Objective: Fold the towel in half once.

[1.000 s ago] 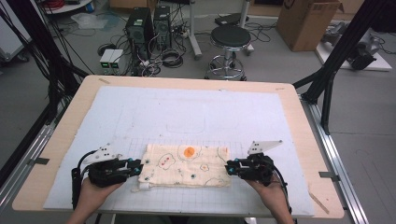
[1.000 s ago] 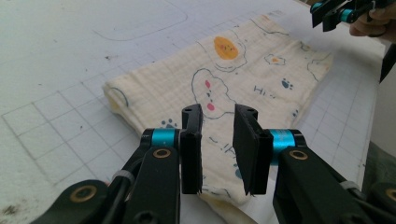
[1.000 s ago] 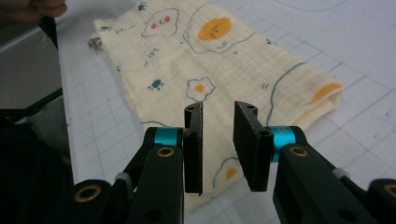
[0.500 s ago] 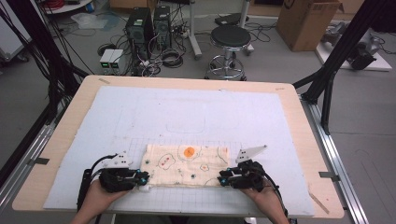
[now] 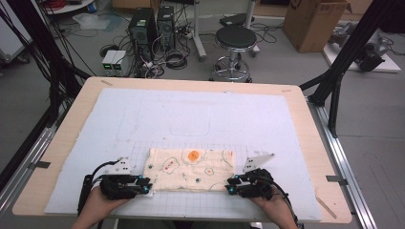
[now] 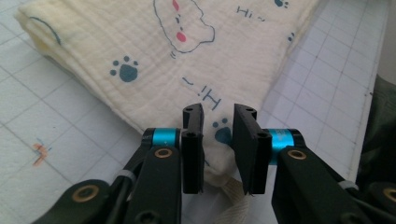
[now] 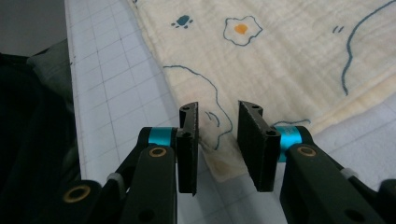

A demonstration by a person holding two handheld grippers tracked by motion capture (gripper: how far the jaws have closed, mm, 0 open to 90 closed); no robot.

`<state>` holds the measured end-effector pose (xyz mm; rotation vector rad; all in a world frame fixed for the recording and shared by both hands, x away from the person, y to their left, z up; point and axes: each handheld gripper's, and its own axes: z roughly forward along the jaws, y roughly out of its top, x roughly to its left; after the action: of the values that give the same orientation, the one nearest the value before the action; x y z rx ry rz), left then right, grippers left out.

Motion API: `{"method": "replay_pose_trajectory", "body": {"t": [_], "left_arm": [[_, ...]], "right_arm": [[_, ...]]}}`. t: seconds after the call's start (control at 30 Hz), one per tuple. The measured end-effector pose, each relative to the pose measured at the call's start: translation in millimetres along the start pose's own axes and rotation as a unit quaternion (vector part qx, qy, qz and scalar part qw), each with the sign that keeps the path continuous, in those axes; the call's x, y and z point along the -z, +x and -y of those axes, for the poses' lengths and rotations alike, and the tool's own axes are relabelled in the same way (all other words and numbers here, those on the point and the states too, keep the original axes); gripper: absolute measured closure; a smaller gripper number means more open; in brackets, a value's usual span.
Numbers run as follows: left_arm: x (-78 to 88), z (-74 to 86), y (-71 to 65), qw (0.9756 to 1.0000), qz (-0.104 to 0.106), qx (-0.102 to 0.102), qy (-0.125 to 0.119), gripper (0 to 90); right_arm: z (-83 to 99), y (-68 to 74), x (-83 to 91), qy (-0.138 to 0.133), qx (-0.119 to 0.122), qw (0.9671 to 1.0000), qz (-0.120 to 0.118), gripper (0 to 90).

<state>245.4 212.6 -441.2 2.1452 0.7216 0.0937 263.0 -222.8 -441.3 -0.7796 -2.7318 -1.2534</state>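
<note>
The wooden table (image 5: 305, 102) carries a pale gridded mat (image 5: 200, 114), and on its near part lies the folded muslin cloth (image 5: 191, 168), cream, crinkled, printed with paw prints, fried eggs and little "Hi~" marks. It looks like a folding job, with both near corners being taken up. The left gripper (image 6: 218, 148) has its jaws apart astride the cloth's near-left corner, where a woven tape loop (image 6: 236, 200) pokes out; they have just been opening a little. The right gripper (image 7: 218, 144) stands likewise, jaws apart over the near-right corner. Next, I judge, both must pinch every layer together before lifting.
</note>
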Motion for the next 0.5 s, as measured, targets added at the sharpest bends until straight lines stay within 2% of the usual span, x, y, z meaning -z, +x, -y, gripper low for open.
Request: {"method": "replay_pose_trajectory", "body": {"t": [0.27, 0.4, 0.5], "left_arm": [[-0.2, 0.9, 0.1, 1.0, 0.001, -0.006, -0.002, 74.7], [1.5, 0.2, 0.0, 0.9999, 0.004, -0.009, -0.004, 72.3], [5.9, -2.0, 0.1, 0.9998, 0.002, -0.008, -0.016, 69.2]], "right_arm": [[2.5, 2.5, 1.2, -0.002, 0.002, 1.0, 0.005, 69.4], [2.5, 2.7, 1.4, -0.006, -0.004, 1.0, -0.004, 63.5], [0.8, 4.3, 5.3, -0.021, -0.003, 0.9997, -0.008, 57.0]]}}
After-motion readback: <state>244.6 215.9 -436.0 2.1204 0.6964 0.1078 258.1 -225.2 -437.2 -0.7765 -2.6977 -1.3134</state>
